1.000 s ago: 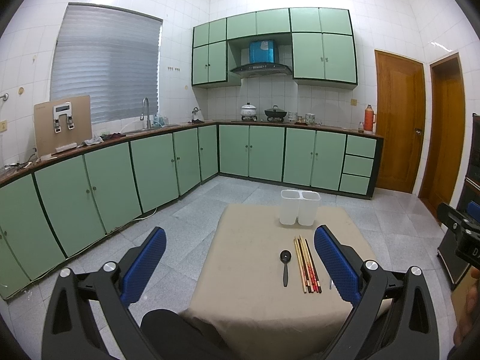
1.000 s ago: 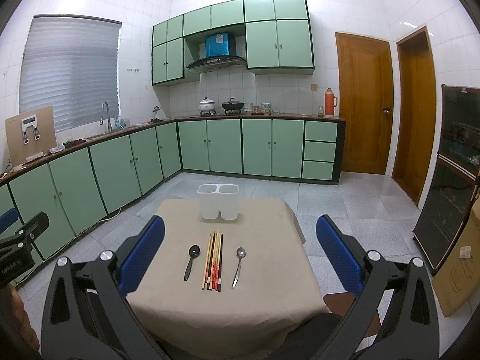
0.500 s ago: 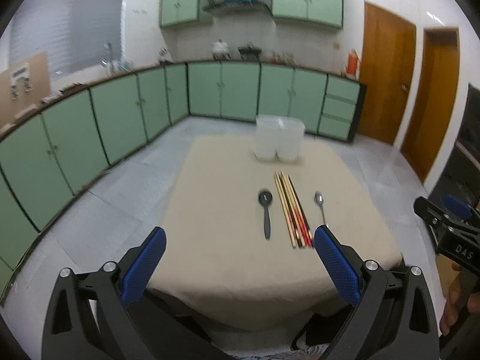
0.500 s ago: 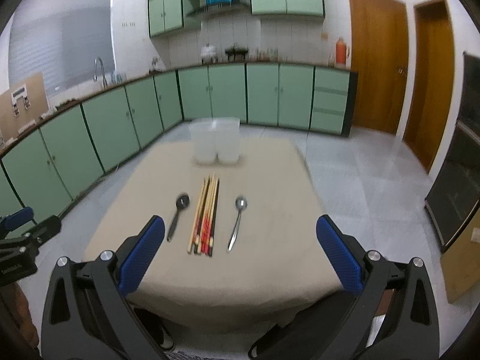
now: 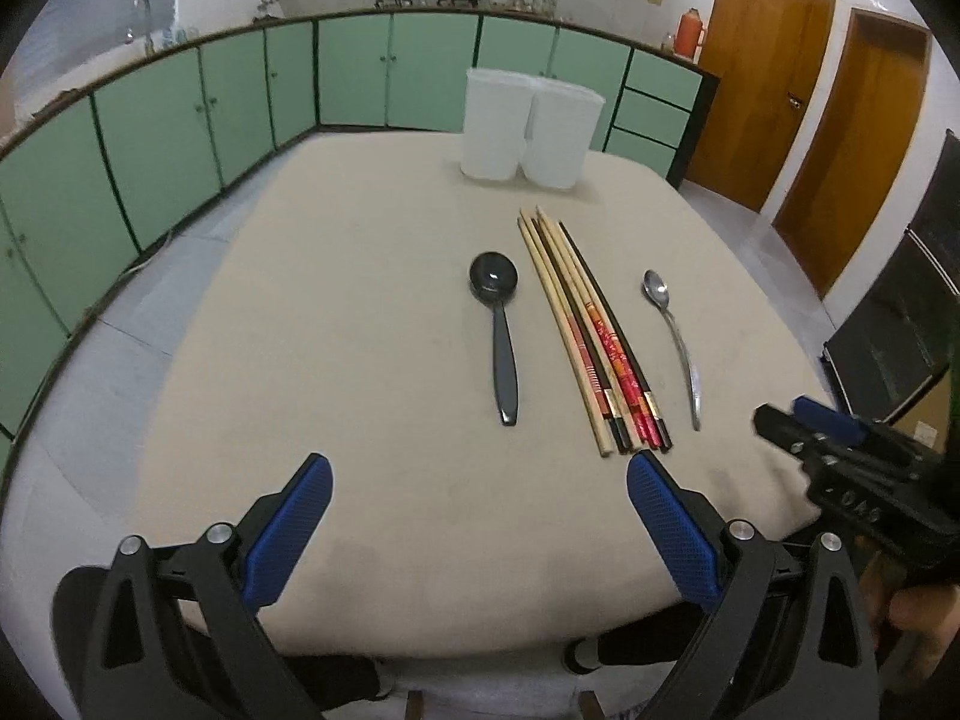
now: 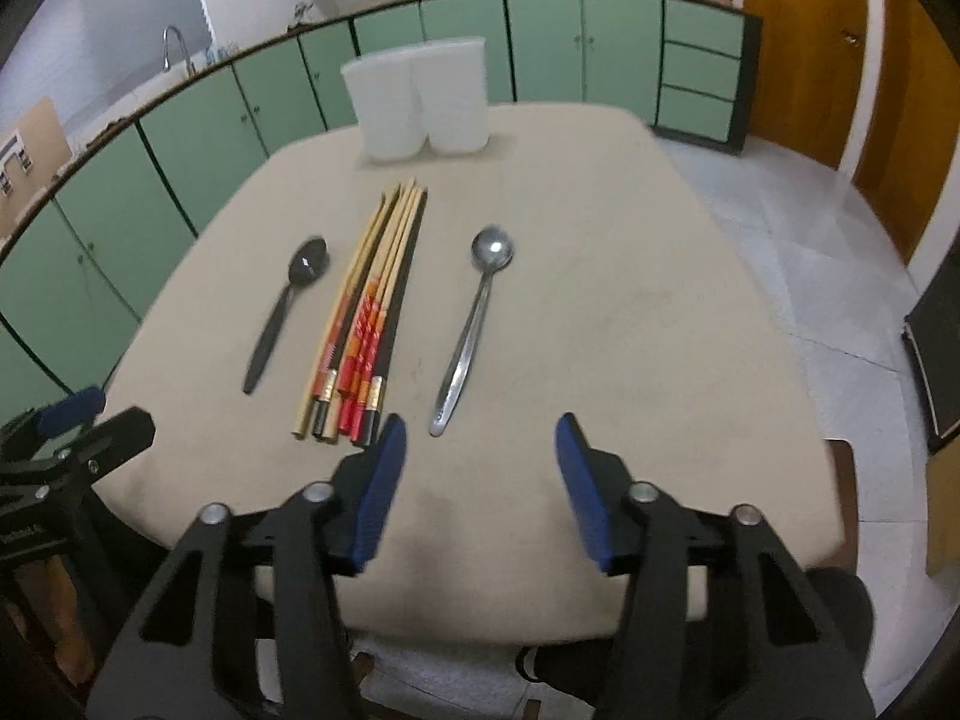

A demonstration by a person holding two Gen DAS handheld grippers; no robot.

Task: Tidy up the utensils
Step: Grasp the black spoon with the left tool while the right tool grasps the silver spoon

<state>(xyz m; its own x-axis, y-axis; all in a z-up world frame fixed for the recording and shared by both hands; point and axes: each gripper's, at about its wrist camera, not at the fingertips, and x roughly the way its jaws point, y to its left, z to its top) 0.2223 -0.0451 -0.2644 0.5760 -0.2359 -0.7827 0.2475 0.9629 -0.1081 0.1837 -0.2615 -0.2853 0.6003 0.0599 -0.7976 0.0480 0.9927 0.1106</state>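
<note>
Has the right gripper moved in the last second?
Yes. The right gripper has come forward and down over the table; the holder and metal spoon now loom larger. Its jaws are open but narrower.

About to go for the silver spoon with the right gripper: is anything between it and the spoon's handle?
Nothing visible. The right gripper is open above bare tablecloth, and the silver spoon lies just ahead with its handle end nearest. The chopsticks lie to the spoon's left, apart from it.
</note>
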